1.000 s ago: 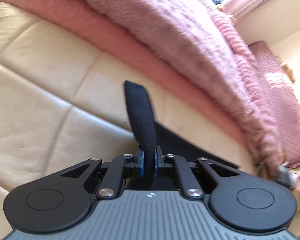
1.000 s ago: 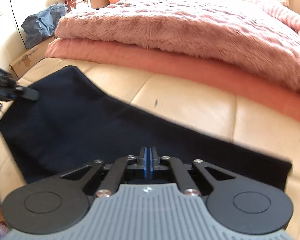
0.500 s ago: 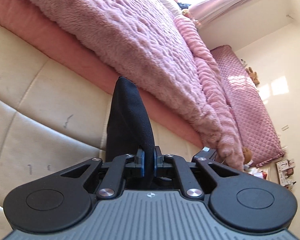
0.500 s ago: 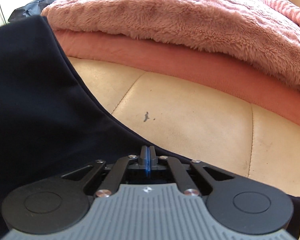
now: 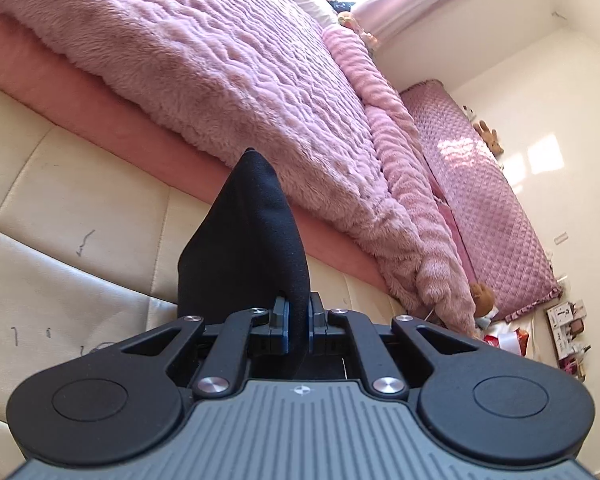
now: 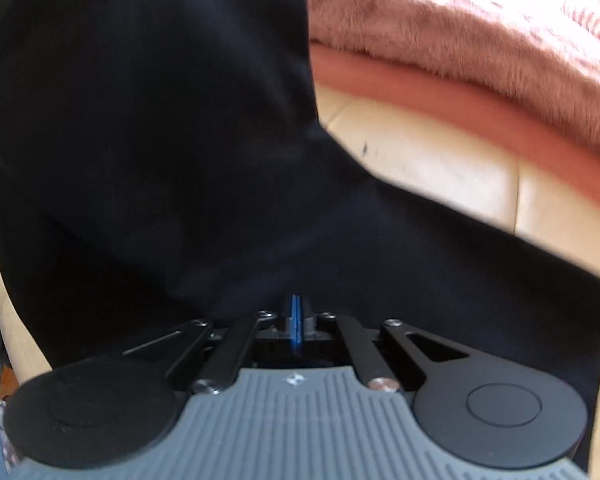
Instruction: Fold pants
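The dark navy pants (image 6: 180,140) lie on a cream leather surface (image 6: 440,172). My left gripper (image 5: 297,322) is shut on a fold of the pants (image 5: 256,232), which stands up from its jaws in a pointed flap. In the right wrist view the lifted part of the pants fills the left and middle of the picture, hanging over the part that lies flat. My right gripper (image 6: 295,322) has its blue pads pressed together at the edge of the cloth; whether cloth is between them cannot be told.
A pink fluffy blanket (image 5: 228,68) on a salmon mattress edge (image 5: 80,100) runs along the far side of the cream surface (image 5: 60,216). A quilted pink headboard (image 5: 480,200) and small clutter (image 5: 564,332) on the floor are at the right.
The left gripper has lifted its fold of the pants and carried it to the right. In the right wrist view the raised cloth has swept over and now covers most of the picture.
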A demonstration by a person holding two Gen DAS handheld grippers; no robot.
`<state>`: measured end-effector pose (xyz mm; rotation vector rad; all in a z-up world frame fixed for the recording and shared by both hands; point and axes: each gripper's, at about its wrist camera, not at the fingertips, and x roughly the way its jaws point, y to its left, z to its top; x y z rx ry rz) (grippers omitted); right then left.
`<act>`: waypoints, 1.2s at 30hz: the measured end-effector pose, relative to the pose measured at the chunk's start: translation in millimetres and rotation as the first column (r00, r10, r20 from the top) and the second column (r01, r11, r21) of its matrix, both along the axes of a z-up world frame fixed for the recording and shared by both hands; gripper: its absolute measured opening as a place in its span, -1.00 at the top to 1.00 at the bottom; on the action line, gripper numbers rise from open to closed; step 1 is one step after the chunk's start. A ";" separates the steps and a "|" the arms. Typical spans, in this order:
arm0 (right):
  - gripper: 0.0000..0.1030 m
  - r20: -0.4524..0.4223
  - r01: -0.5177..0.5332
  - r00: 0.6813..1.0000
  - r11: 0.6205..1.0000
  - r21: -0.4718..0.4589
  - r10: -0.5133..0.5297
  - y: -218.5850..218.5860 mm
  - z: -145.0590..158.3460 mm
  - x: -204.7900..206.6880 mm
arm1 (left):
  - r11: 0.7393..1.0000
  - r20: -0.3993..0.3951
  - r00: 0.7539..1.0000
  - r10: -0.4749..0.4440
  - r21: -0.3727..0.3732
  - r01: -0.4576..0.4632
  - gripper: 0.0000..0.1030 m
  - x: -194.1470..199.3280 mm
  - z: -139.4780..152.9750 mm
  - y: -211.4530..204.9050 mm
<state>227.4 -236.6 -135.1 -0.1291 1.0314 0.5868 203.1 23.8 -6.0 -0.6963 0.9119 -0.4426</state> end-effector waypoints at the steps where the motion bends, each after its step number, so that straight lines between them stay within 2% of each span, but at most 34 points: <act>1: 1.00 -0.010 0.006 1.000 1.000 -0.002 -0.006 -0.6 -5.1 -1.3 | 1.000 0.002 1.000 -0.003 0.004 0.003 0.85 -0.2 1.5 -3.1; 3: 1.00 -0.009 0.020 1.000 1.000 0.010 -0.019 -2.3 -9.3 -2.3 | 1.000 0.007 1.000 -0.008 0.016 0.008 0.85 -0.6 5.0 -9.5; 7: 1.00 0.023 0.036 0.999 0.999 0.030 -0.037 -11.6 6.3 -14.3 | 0.999 0.012 1.000 -0.027 0.031 0.027 0.85 0.3 11.4 -24.9; 10: 0.98 0.066 0.119 0.990 0.991 0.055 -0.123 -47.1 25.1 -24.7 | 0.998 0.016 0.999 -0.051 0.035 0.051 0.85 0.7 14.9 -40.3; 13: 0.35 0.081 0.287 0.953 0.955 0.079 -0.293 -107.8 37.2 -35.8 | 0.996 0.010 0.997 -0.078 0.043 0.077 0.85 2.0 15.2 -60.1; 18: 0.35 0.036 0.497 0.865 0.864 0.080 -0.500 -194.4 25.8 -53.0 | 0.991 0.004 0.995 -0.101 0.088 0.100 0.85 6.1 13.7 -96.6; 22: 0.36 -0.026 0.571 0.819 0.810 0.136 -0.573 -226.3 6.6 -70.3 | 0.975 -0.024 0.990 -0.138 0.171 0.140 0.85 11.8 10.0 -133.2; 24: 0.38 -0.054 0.589 0.806 0.790 0.167 -0.590 -229.5 -1.3 -75.5 | 0.967 -0.050 0.987 -0.151 0.200 0.158 0.85 15.9 4.3 -151.9; 25: 0.48 -0.071 0.594 0.803 0.782 0.187 -0.592 -232.8 -6.2 -77.9 | 0.963 -0.061 0.985 -0.158 0.210 0.168 0.85 17.6 0.5 -159.5; 26: 0.50 -0.085 0.595 0.802 0.777 0.206 -0.591 -232.8 -10.0 -79.0 | 0.959 -0.075 0.984 -0.164 0.220 0.177 0.85 20.5 -3.2 -168.3; 32: 0.50 -0.099 0.607 0.790 0.748 0.268 -0.605 -234.5 -24.9 -76.4 | 0.945 -0.180 0.962 -0.204 0.219 0.241 0.85 43.3 -39.8 -219.4; 36: 0.50 -0.081 0.600 0.792 0.745 0.291 -0.606 -236.6 -27.7 -83.5 | 0.934 -0.234 0.948 -0.215 0.235 0.270 0.85 52.8 -63.7 -244.0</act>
